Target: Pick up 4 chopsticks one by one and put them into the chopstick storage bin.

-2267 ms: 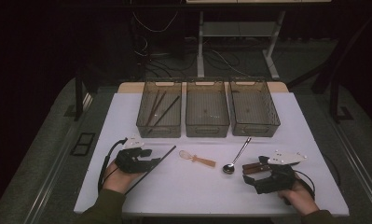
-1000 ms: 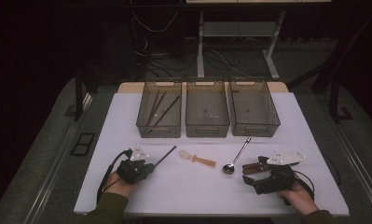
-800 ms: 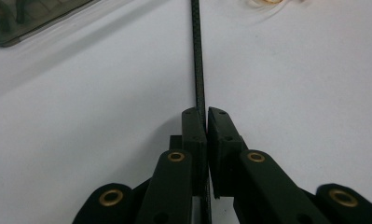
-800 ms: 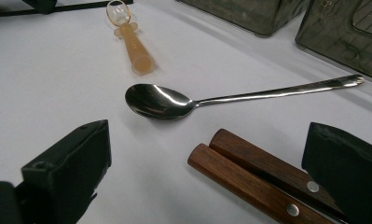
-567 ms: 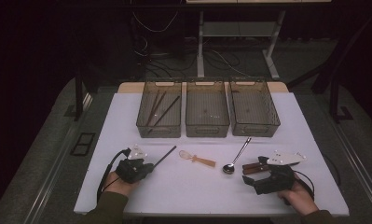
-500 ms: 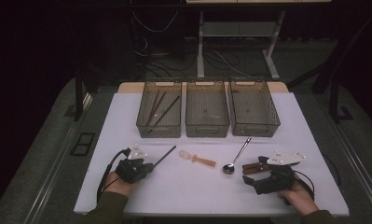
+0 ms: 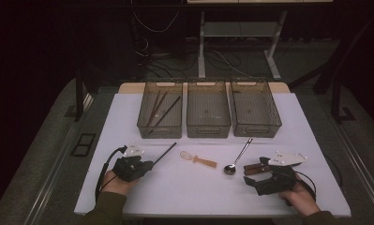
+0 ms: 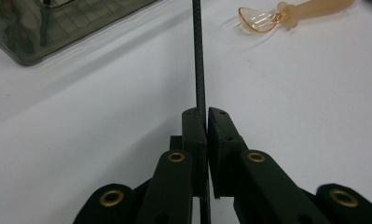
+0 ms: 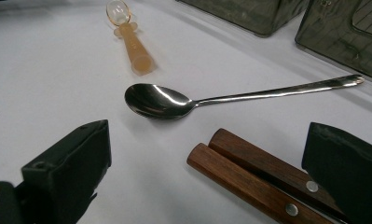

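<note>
My left claw (image 7: 145, 165) is clenched on a thin black chopstick (image 8: 199, 60); the stick passes between the pads and runs on from the tips toward 1 o'clock across the white tabletop (image 7: 175, 187). An amber plastic spoon (image 7: 197, 159) lies at 3 o'clock of it, apart. My right claw (image 7: 256, 177) is released, jaws wide. Two wooden handles (image 9: 256, 175) lie side by side on the tabletop between them, near the right jaw. A steel spoon (image 9: 207, 99) lies just beyond, at 12 o'clock.
</note>
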The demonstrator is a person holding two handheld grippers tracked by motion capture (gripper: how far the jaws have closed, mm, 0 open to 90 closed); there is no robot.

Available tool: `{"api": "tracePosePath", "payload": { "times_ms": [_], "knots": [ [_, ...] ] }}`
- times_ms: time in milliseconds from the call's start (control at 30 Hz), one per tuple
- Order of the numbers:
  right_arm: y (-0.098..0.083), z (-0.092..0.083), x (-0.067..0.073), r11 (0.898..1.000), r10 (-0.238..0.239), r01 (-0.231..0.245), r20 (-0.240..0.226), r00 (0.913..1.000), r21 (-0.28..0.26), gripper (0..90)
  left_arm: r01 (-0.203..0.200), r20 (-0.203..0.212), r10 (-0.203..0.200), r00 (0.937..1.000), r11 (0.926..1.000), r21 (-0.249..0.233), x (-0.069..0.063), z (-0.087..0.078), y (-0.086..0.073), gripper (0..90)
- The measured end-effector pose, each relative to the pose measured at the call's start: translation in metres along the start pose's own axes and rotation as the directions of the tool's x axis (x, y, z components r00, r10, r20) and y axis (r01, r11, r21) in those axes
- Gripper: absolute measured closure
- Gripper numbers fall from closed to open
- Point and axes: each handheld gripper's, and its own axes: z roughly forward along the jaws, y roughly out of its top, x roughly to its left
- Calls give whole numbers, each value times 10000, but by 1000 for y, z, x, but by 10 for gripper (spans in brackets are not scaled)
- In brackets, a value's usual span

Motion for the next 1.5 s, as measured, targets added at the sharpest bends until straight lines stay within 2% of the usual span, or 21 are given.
{"api": "tracePosePath", "payload": {
  "times_ms": [67, 100, 300, 433, 500, 533, 633, 767, 867, 967, 1200, 1500],
  "knots": [
    [0, 0, 0, 10000, 25, -25, -7, 10000, 8, 15, 118, -12, -118, 9999, 9999, -60, 0, -2, 2, 852],
    [0, 0, 0, 10000, 26, -26, -9, 10000, 11, 15, 7, 12, -7, 10000, 9999, -115, 1, -3, 3, 852],
    [0, 1, 0, 10000, 21, -21, -7, 10000, 28, 15, 102, 86, -100, 9999, 9996, -267, 2, -6, 9, 852],
    [0, 1, 0, 10000, 24, -24, 12, 10000, 32, 15, -48, 176, 53, 9998, 9995, -320, 3, -8, 14, 852],
    [0, 1, 0, 10000, 20, -20, 11, 10000, 46, 15, -66, 213, 75, 9997, 9991, -408, 4, -9, 16, 852],
    [0, 1, 0, 10000, 11, -11, 0, 10000, 52, 15, 45, 205, -35, 9998, 9989, -477, 4, -10, 18, 852],
    [0, 1, 0, 10000, -5, 5, 13, 10000, 83, 15, -30, 170, 40, 9998, 9983, -576, 5, -12, 22, 852],
    [2, 2, 0, 9998, -215, 213, -201, 9996, -63, 15, -104, 274, 121, 9996, 9981, -605, 5, -9, 27, 852],
    [2, 4, 0, 9993, -379, 380, -285, 9989, 19, 15, -148, 323, 169, 9993, 9979, -629, 5, -9, 30, 852],
    [4, 4, 0, 9984, -565, 562, -326, 9979, -81, 15, -142, 326, 167, 9993, 9970, -757, 7, -10, 36, 852],
    [3, 2, 3, 9988, -481, 478, -345, 9982, -100, 15, -96, 317, 133, 9994, 9935, -1138, 13, -15, 51, 852],
    [3, 4, 5, 9991, -428, 427, -358, 9984, -56, 15, 89, 285, -51, 9996, 9907, -1355, 24, -7, 72, 852]
  ]
}}
